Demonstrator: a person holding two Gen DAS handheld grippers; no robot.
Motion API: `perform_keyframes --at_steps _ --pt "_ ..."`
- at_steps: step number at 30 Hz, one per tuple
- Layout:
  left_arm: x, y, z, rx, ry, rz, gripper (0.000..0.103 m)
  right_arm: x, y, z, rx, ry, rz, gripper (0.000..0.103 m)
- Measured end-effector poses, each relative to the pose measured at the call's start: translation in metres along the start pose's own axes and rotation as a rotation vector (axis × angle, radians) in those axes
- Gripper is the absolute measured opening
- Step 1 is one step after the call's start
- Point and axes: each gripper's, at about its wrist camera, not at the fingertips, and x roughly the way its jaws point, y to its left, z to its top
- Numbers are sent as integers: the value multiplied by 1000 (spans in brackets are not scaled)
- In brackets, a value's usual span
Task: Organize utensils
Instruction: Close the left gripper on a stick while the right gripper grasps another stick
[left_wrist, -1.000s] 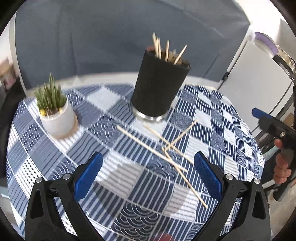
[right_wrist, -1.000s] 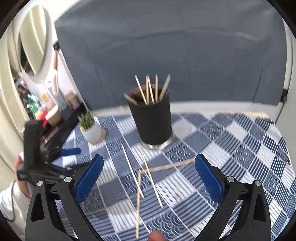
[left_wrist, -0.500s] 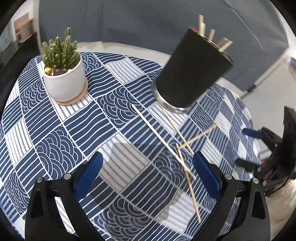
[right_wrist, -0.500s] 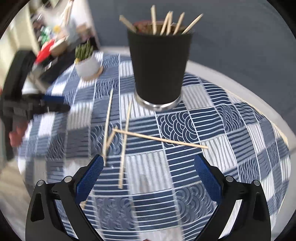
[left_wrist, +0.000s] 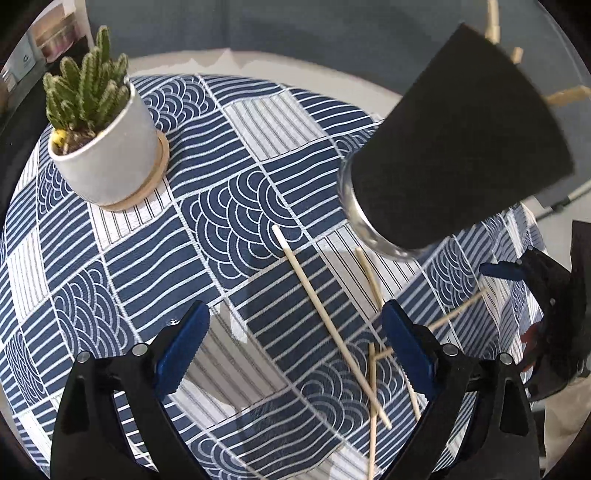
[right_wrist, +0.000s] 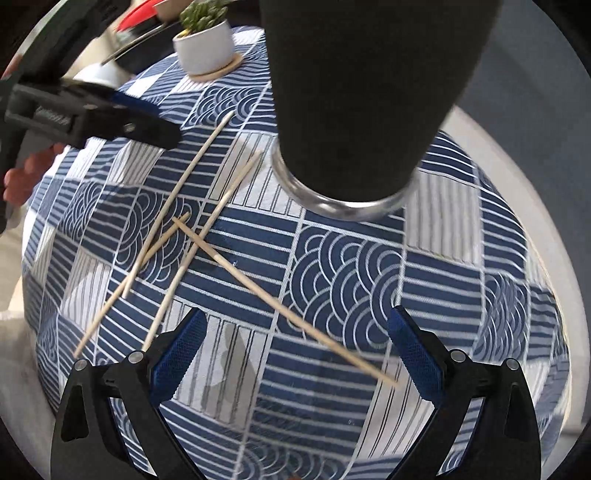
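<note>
Under your right claw (right_wrist: 293, 349), spread wide and empty, one chopstick (right_wrist: 284, 301) lies on the desk (right_wrist: 480, 258) by the cup (right_wrist: 362, 96); straddle it squarely, pinch near mid-length, left claw (left_wrist: 293, 343) spread too.

My left gripper (left_wrist: 293, 349), jaws wide and just narrowing slightly, hovers over loose chopsticks (left_wrist: 325, 317) beside the black holder (left_wrist: 458, 147).

Your right view: tall black cylindrical utensil holder (right_wrist: 364, 92) cut off at top edge, rim unseen. Your left view: thin wooden chopsticks (left_wrist: 373, 391) partly hidden behind left hand-held gripper (left_wrist: 293, 341); holder's contents clipped.
</note>
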Motion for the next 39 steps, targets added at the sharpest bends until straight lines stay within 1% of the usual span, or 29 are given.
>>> perform_keyframes --at_steps 3,4,6,7,8,9,11,12,13,14,15,17,18,19,20,21,22,23,24,25,26,27,29,30,32,34,36,38,39 --pt "11 -3 3 -31 23 34 89 12 -3 4 -48 20 31 93" --pt "13 -4 4 -32 27 49 88 17 -5 5 -60 32 38 96" --pt "19 -7 5 -34 42 89 86 20 -5 9 -102 29 29 96" --pt "23 -7 5 -43 55 95 86 21 -2 9 -137 41 18 96" --pt "27 -6 5 -56 70 103 86 22 -2 11 -147 47 16 97" --pt "26 -7 5 -48 61 120 86 22 -3 12 -143 57 18 97" --pt "28 -12 5 -29 70 147 86 23 -2 15 -141 65 15 97" --pt "30 -15 5 -16 79 159 88 23 -2 15 -141 67 14 97" --pt "33 -20 6 11 99 173 94 24 -2 17 -140 69 14 97" --pt "39 -28 6 78 137 201 99 24 -2 19 -138 71 13 97" --pt "42 -34 5 115 146 213 99 25 -1 20 -127 71 5 96" --pt "43 -32 8 77 155 206 98 25 -2 20 -100 66 -9 95" --pt "43 -33 9 75 151 211 99 26 0 20 -89 60 -13 95" --pt "43 -33 8 73 143 210 98 24 -1 16 -75 54 -14 93" --pt "42 -33 7 70 133 212 97 22 0 15 -68 48 -15 84" --pt "41 -33 7 65 124 213 95 19 1 14 -68 38 -14 64" --pt "35 -30 3 60 116 214 89 13 2 14 -67 26 -12 52" --pt "32 -29 3 50 109 217 82 10 3 14 -65 24 -11 32" --pt "29 -27 3 46 100 218 77 9 5 14 -66 30 -8 25" --pt "25 -20 2 47 94 216 65 8 6 15 -70 35 -7 14" --pt "22 -17 3 52 89 214 52 7 6 16 -69 35 -6 9" --pt "19 -14 2 62 93 210 45 7 8 16 -68 33 -9 5" --pt "14 -4 1 59 112 193 12 5 8 17 -60 32 -12 5" --pt "12 3 1 41 124 176 8 4 9 16 -48 30 -6 5" --pt "8 12 -3 29 124 140 4 2 5 8 -7 24 20 5" --pt "4 19 -9 23 130 125 4 -1 5 1 26 20 30 5" --pt "0 28 -14 -3 146 82 4 -6 4 -8 65 16 43 5" --pt "-5 36 -21 -9 150 68 4 -13 2 -22 118 1 67 5" --pt "-13 43 -34 -1 149 64 4 -18 0 -30 149 -10 82 5"
